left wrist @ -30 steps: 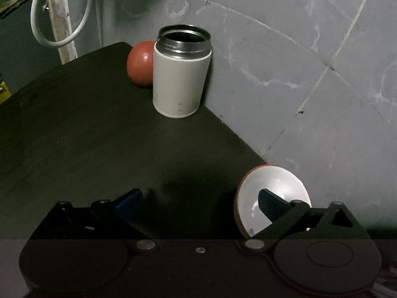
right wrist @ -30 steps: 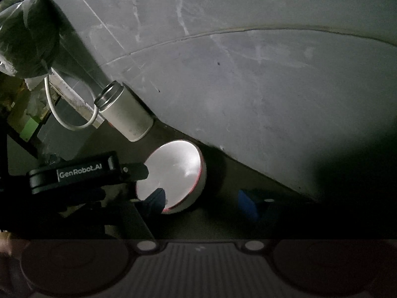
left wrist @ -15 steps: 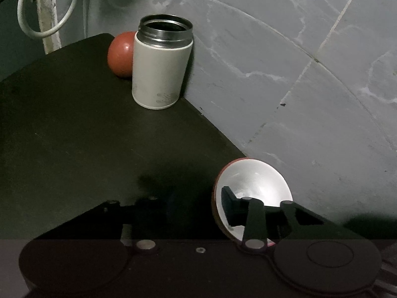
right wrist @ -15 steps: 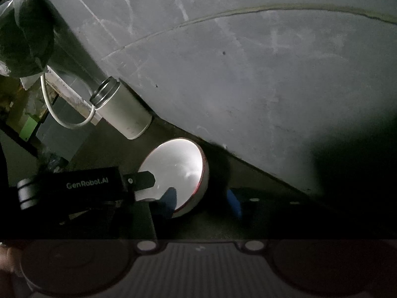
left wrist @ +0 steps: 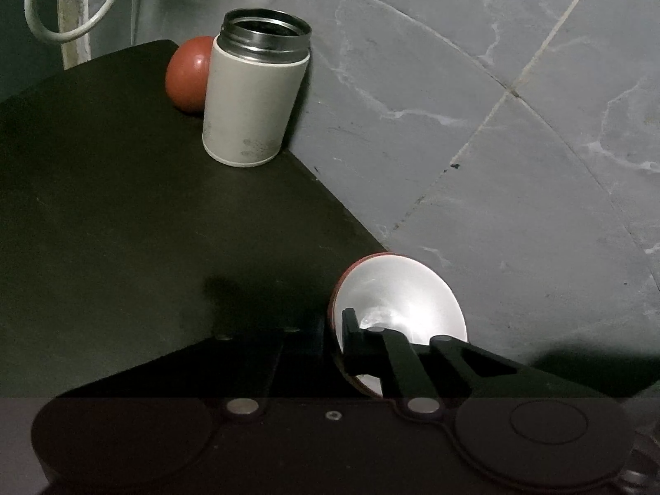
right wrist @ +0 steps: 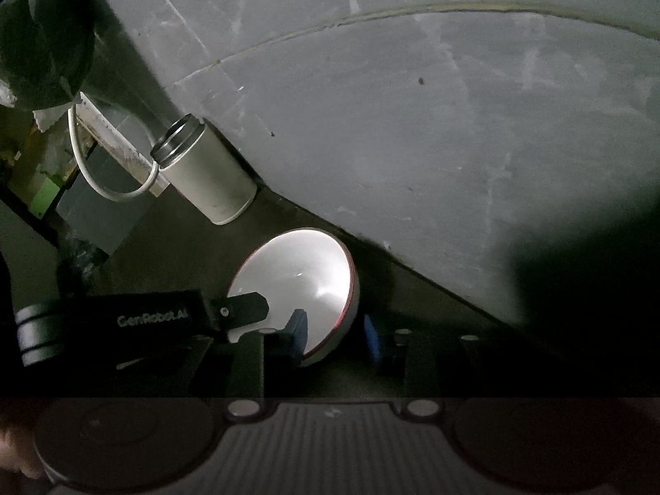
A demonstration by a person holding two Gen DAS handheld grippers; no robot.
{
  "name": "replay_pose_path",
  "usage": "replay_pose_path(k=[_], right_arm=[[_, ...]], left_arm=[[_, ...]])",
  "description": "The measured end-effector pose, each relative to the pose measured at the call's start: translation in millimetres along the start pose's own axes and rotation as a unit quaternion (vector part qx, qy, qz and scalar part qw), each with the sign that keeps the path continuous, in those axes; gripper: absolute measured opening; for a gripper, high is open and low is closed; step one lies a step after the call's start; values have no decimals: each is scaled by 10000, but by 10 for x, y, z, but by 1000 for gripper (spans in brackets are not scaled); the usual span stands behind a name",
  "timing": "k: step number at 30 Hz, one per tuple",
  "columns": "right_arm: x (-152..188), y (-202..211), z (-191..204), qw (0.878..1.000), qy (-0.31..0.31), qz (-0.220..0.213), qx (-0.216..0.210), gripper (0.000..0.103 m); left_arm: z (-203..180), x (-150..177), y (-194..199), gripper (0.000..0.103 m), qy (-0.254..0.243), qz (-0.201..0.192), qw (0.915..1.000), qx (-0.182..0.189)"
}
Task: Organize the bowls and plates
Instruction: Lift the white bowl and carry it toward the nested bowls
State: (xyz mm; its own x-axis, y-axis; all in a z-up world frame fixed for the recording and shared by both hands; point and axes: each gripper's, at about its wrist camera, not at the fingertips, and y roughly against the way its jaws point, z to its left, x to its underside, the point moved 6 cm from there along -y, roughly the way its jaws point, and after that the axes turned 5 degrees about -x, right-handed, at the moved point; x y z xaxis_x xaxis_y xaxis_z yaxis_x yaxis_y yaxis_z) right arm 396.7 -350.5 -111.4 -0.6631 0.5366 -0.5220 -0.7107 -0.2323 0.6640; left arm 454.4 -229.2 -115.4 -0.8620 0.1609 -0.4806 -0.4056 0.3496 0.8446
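A grey tiled wall point(left wrist: 515, 132) with pale veining fills the background of both wrist views, and a dark surface point(left wrist: 123, 227) runs up against its foot. At the far end of the surface a white insulated flask point(left wrist: 253, 99) stands upright with its steel mouth open and no lid on it, close to the wall. A red rounded object point(left wrist: 187, 74) sits just behind the flask, partly hidden by it; it may be another bowl lying on its side, though the dim light leaves that unsure. A white cable point(left wrist: 62, 12) loops down past a pale post beyond the surface's far corner.

The bowl point(left wrist: 396, 305), white inside and red outside, is tipped on its side at the edge of the surface near the wall, its opening facing away from the wall. The left gripper point(left wrist: 332, 336) is clamped on the bowl's rim, one finger inside the white hollow and the other on the red outer face. The right gripper point(right wrist: 336, 336) also straddles the rim, one blue pad point(right wrist: 298, 332) inside and the other outside; whether those pads press the bowl cannot be told.
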Motion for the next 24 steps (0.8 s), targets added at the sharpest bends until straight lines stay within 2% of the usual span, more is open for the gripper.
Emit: replay_pose_path(k=[2, 10, 24], right_arm=[[1, -5, 19, 10000, 39, 2, -10, 27], [73, 65, 85, 9998, 194, 59, 12, 24], [258, 597, 377, 9982, 517, -159, -240, 24]], left_arm=[[2, 7, 5, 8, 20, -12, 10000, 18], [31, 80, 117, 7, 63, -37, 10000, 45], [108, 276, 764, 8, 215, -374, 9988, 224]])
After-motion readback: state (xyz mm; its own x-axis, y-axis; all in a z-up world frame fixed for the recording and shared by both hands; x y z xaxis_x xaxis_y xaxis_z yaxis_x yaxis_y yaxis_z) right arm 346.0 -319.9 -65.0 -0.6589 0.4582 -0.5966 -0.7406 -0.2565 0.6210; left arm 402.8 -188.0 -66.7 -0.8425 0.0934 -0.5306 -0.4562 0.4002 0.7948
